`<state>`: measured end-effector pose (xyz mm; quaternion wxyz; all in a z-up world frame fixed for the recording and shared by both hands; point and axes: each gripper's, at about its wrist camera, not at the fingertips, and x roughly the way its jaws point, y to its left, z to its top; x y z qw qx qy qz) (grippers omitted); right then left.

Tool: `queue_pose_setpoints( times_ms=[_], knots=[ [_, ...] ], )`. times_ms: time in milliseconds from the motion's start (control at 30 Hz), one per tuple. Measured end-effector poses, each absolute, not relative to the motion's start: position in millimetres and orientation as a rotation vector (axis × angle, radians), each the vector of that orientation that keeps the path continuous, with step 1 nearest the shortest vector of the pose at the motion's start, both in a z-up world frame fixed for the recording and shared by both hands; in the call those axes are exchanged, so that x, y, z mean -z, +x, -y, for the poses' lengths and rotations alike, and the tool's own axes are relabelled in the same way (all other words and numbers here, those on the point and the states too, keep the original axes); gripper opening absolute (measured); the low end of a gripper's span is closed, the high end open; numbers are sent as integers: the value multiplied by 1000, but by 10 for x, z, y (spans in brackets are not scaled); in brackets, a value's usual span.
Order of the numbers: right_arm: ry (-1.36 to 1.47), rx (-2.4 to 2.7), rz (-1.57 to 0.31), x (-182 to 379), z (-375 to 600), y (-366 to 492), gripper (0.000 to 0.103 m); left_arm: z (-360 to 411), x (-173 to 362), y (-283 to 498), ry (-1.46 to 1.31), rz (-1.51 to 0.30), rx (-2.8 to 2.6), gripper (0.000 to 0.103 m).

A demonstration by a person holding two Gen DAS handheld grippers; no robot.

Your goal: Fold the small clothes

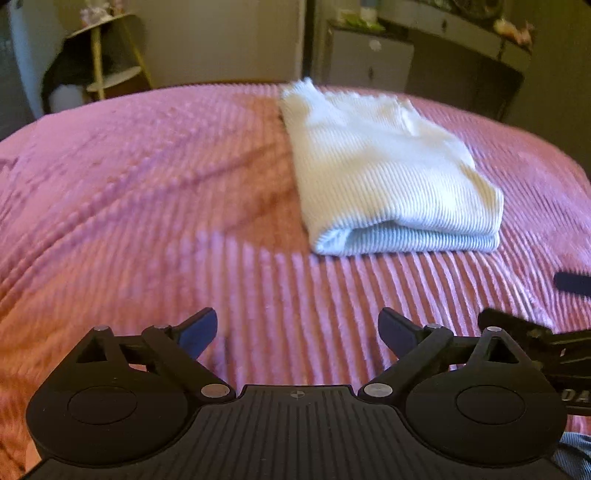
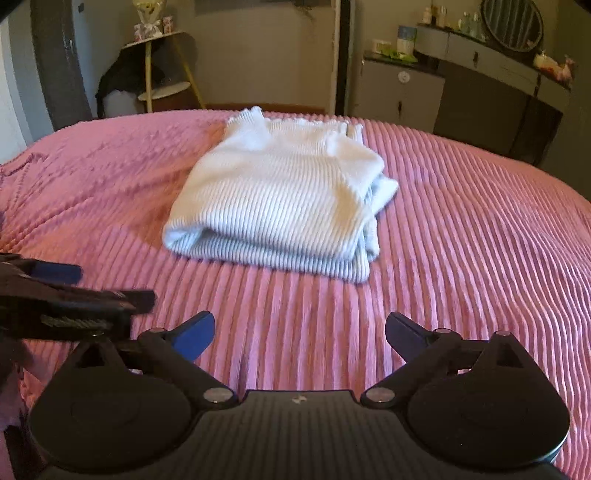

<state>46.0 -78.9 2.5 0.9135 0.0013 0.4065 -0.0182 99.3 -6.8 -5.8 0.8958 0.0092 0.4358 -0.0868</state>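
A white ribbed knit garment [image 1: 384, 170] lies folded into a thick rectangle on the pink ribbed bedspread [image 1: 147, 192]; its rounded fold faces me. In the right wrist view the same garment [image 2: 280, 199] sits ahead and slightly left. My left gripper [image 1: 297, 336] stands open with nothing between its blue-padded fingers, well short of the garment. My right gripper [image 2: 300, 338] is also open and empty, back from the garment's near edge. The right gripper's finger [image 1: 572, 282] shows at the left view's right edge, and the left gripper [image 2: 74, 295] shows at the right view's left edge.
Beyond the bed's far edge stand a small corner shelf [image 2: 162, 74] with dark cloth draped on it, a grey cabinet [image 2: 399, 92] and a dresser with a round mirror [image 2: 513, 26]. Pink bedspread [image 2: 461, 240] spreads to both sides of the garment.
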Motion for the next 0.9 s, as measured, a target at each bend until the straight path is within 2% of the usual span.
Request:
queue_pose_setpoints(
  times_ms=[167, 500, 900],
  knots=[
    [-66, 122, -887, 42, 680, 404, 99, -104, 48, 849, -50, -874, 152, 101],
    [25, 143, -803, -7, 711, 285, 99, -73, 192, 778, 53, -875, 122, 101],
    [-28, 164, -827, 105, 590, 372, 99, 28, 259, 797, 122, -863, 135, 101]
  ],
)
